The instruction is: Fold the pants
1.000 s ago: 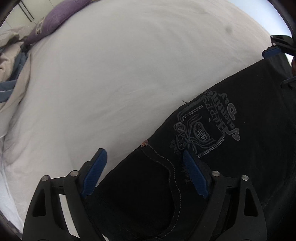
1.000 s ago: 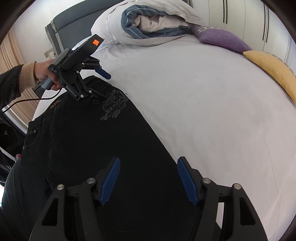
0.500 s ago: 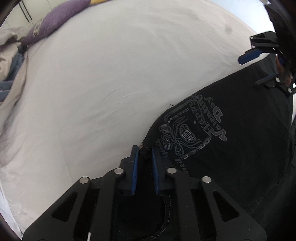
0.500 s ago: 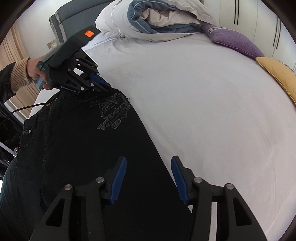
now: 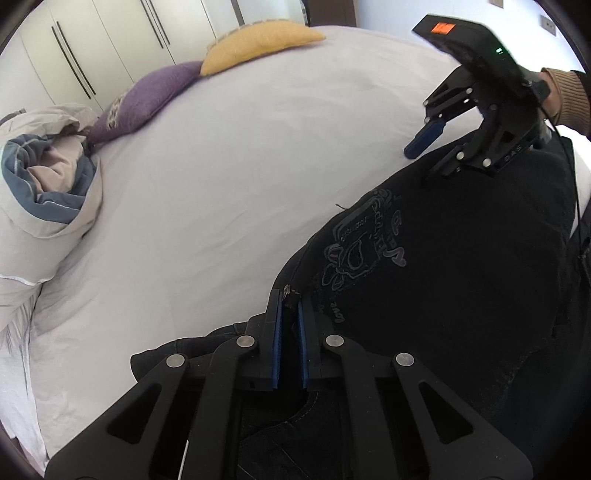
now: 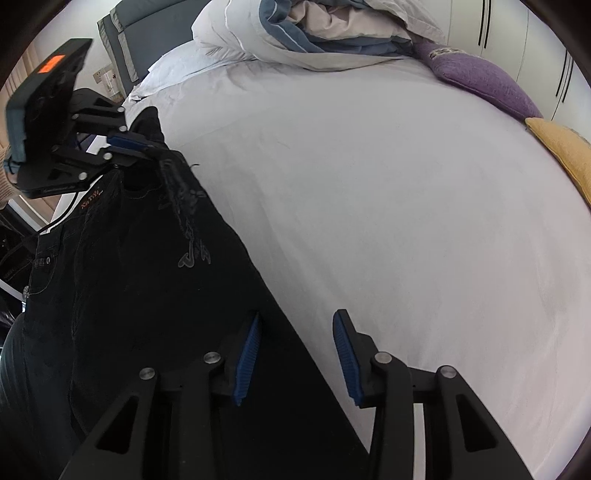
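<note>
Your left gripper (image 5: 289,325) has its jaws clamped on the waist edge of the black pants (image 5: 443,288) lying along the bed (image 5: 229,177), while your right gripper (image 6: 297,354) hovers, jaws apart, over the pants' far edge.

Your left wrist view looks close along its fingers across the pants (image 5: 461,280) toward the purple cushion (image 5: 147,99). Your right wrist view faces up the bed (image 6: 369,184) toward the duvet (image 6: 314,33). The 2 views share pants, sheet, both cushions and duvet.
</note>
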`<state>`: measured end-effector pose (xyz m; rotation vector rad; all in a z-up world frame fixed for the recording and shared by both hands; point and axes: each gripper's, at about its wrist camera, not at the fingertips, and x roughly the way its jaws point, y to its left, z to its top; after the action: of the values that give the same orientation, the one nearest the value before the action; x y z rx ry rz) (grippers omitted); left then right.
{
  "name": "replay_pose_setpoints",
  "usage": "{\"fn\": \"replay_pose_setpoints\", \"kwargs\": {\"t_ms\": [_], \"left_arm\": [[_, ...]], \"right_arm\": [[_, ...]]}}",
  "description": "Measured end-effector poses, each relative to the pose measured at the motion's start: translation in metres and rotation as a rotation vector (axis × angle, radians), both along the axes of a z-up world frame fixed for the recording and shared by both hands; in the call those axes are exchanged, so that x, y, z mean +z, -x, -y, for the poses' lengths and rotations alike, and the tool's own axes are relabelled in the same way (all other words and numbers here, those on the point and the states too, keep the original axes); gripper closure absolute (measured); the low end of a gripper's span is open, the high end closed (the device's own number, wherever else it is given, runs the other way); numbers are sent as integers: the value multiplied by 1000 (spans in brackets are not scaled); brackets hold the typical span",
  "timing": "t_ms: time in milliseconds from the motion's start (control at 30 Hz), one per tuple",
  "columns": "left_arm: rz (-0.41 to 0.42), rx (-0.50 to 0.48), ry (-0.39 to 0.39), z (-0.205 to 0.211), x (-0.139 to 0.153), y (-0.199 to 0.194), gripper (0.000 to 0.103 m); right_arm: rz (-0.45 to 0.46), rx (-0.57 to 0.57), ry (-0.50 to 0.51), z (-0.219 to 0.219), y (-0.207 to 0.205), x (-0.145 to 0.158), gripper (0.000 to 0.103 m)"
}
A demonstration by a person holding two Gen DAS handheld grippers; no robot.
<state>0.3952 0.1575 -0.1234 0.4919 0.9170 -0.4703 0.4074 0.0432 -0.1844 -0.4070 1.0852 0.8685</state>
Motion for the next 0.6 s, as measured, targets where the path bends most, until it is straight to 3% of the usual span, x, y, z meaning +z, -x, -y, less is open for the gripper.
{"fn": "replay_pose_setpoints", "kwargs": {"t_ms": [100,167,200,233,600], "left_arm": [[11,-5,-1,10,6,19,96],[15,-6,-8,13,8,30,96],[18,-3,-8,19,11,40,96],[19,3,-3,14,9,23,96],[26,24,34,10,15,33,97]], "right_arm": [[-3,-6,6,-5,0,-4,71],[-8,1,4,-8,1,-2,88],[-2,10,1,-10,3,0,92],[3,19,1,-11,5,2,95],[100,37,8,-23,36,25,99]]}}
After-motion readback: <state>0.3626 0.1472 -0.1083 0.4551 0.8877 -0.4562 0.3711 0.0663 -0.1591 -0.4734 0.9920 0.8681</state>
